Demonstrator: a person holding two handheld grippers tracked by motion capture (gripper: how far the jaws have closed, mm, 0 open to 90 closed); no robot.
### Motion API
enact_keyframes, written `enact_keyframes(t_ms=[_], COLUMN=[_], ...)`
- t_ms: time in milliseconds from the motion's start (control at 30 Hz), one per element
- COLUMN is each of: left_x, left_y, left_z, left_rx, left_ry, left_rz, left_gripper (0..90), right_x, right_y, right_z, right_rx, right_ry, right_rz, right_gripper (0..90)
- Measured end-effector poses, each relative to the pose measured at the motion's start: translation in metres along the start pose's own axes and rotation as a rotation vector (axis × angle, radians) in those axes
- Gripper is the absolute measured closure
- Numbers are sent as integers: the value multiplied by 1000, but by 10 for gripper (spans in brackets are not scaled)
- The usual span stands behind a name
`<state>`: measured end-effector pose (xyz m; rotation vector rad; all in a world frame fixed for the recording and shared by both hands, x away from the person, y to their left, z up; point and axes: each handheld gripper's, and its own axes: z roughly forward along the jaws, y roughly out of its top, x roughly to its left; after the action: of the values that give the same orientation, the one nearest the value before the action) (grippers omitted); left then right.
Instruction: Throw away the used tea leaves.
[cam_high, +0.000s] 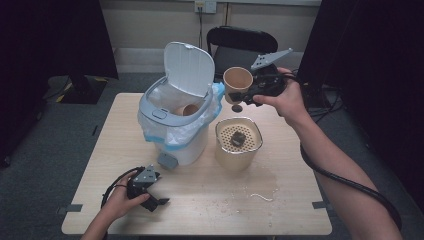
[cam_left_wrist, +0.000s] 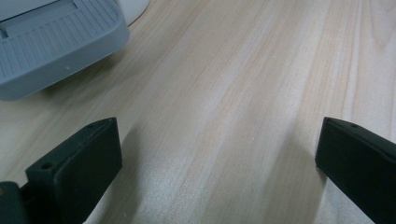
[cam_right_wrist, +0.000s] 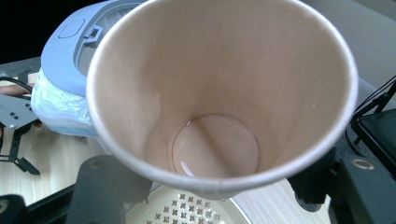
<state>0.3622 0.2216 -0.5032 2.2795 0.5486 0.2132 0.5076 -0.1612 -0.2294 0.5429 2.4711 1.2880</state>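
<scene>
Grey carpet, dark curtains and a black chair (cam_high: 241, 42) frame a pale wooden bench (cam_high: 200, 195), which carries everything in play.

Biggest on it is a white pedal bin (cam_high: 175, 120) with a grey rim, its lid (cam_high: 188, 67) tipped up and back, a thin plastic liner spilling over the edge and a grey foot pedal (cam_left_wrist: 56, 44) sticking out at the base. Inside the bin lies a brown paper cup on its side (cam_high: 188, 109).

Just to the right of the bin stands a cream strainer pot (cam_high: 238, 141), its perforated insert holding a dark lump (cam_high: 236, 138). Wet streaks and small crumbs (cam_high: 260, 195) mark the bench in front of this pot.

Above the pot and near the bin's open mouth, the right gripper (cam_high: 245, 95) is raised clear of the bench, its jaws clamped on either side of a second brown paper cup (cam_high: 237, 82). That cup is tilted, its mouth turned toward the camera; in the right gripper view its inside (cam_right_wrist: 215, 144) has a thin film of liquid at the bottom.

Near the front left edge, the left gripper (cam_high: 159, 202) rests low over bare wood, well apart from the cups, its jaws spread wide with nothing between them and the pedal just ahead.
</scene>
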Motion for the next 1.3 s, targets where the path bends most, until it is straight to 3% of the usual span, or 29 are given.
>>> enact_keyframes(t_ms=[600, 1300], left_x=[0, 0], left_y=[0, 0], left_z=[0, 0], left_rx=[0, -2], left_ry=[0, 0], left_rz=[2, -1], left_gripper=[0, 0], right_x=[9, 18], right_y=[22, 33], right_z=[11, 23], right_rx=[8, 1], right_ry=[26, 63], right_rz=[-28, -48], right_gripper=[358, 356])
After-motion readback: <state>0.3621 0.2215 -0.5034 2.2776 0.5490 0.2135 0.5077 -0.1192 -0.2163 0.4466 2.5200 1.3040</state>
